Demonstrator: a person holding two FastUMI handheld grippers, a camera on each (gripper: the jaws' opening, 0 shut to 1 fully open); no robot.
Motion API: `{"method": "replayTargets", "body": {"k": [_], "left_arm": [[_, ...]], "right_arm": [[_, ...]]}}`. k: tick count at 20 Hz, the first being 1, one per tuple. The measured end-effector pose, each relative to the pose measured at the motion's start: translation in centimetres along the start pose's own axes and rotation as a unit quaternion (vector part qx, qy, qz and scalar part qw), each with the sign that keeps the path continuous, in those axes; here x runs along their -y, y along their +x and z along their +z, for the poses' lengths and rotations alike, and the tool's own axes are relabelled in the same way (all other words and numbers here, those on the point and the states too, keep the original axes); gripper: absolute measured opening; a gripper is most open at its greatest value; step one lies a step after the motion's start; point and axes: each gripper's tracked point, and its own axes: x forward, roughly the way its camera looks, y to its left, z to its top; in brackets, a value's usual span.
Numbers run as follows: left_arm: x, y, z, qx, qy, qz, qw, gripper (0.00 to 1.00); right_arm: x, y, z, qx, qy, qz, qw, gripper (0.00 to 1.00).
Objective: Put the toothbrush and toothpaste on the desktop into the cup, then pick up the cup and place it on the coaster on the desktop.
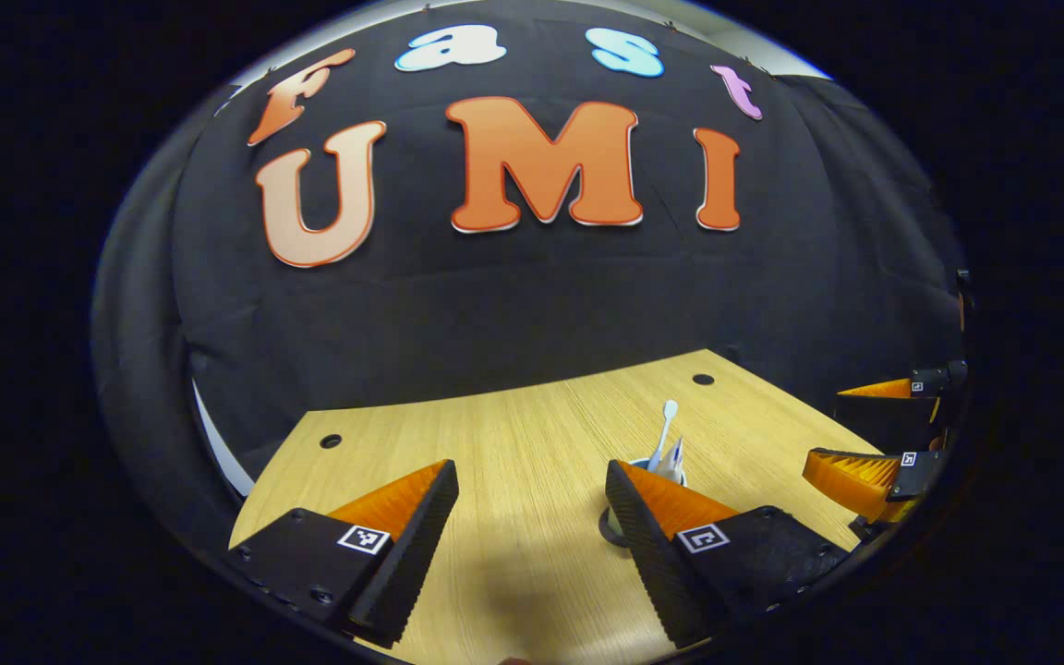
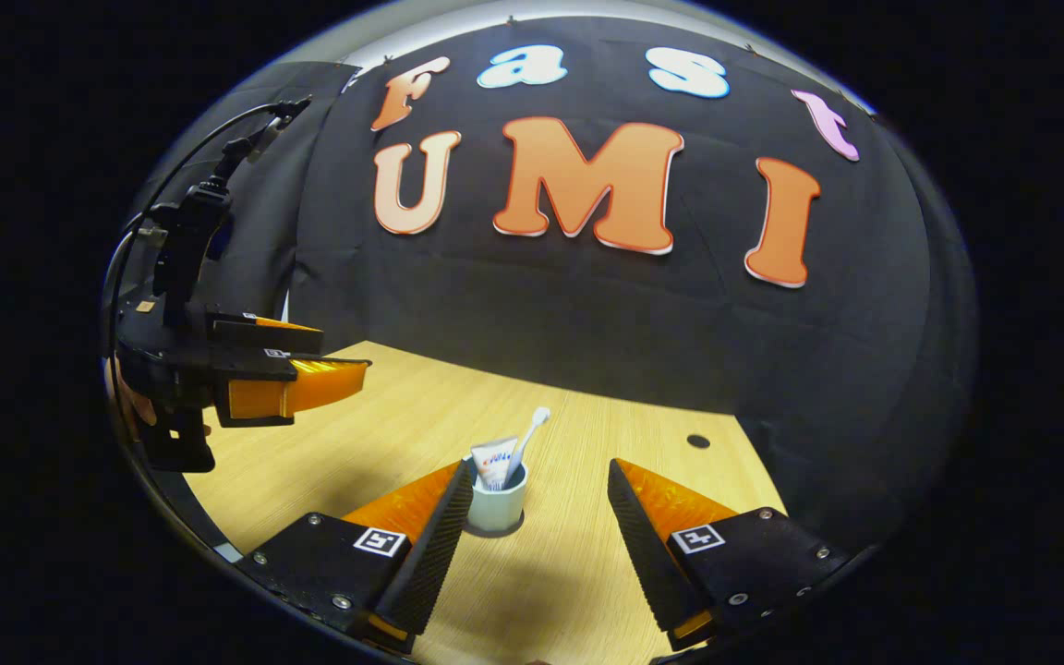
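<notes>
Pale wood desk [image 2: 384, 434] runs to the booth's black cloth wall, with bare board all around one cup [image 2: 496, 503]. The cup stands on a dark coaster [image 1: 608, 534], holding one toothbrush [image 2: 528, 436] and one toothpaste [image 2: 493, 462]. Left gripper [image 1: 532, 517] and right gripper [image 2: 539, 517] hover with fingers spread, gripping nothing.

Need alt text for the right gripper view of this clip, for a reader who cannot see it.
A white cup holding a toothbrush and a toothpaste tube stands on a dark coaster on the wooden desktop, just ahead of the open right gripper. The left gripper hangs above the desk at the left.
</notes>
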Motion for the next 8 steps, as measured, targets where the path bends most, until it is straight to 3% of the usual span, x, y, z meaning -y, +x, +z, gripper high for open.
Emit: {"method": "replayTargets", "body": {"k": [4, 8], "left_arm": [[-3.5, -3.2, 2.2, 0.044, -0.012, 0.048, 0.998, 0.96], [-5.6, -5.7, 4.1, 0.092, -0.020, 0.073, 0.993, 0.96]], "right_arm": [[-0.2, 0.2, 2.7, 0.035, -0.009, 0.004, 0.999, 0.89], [-0.5, 0.2, 5.0, 0.062, -0.009, 0.007, 0.998, 0.90]]}}
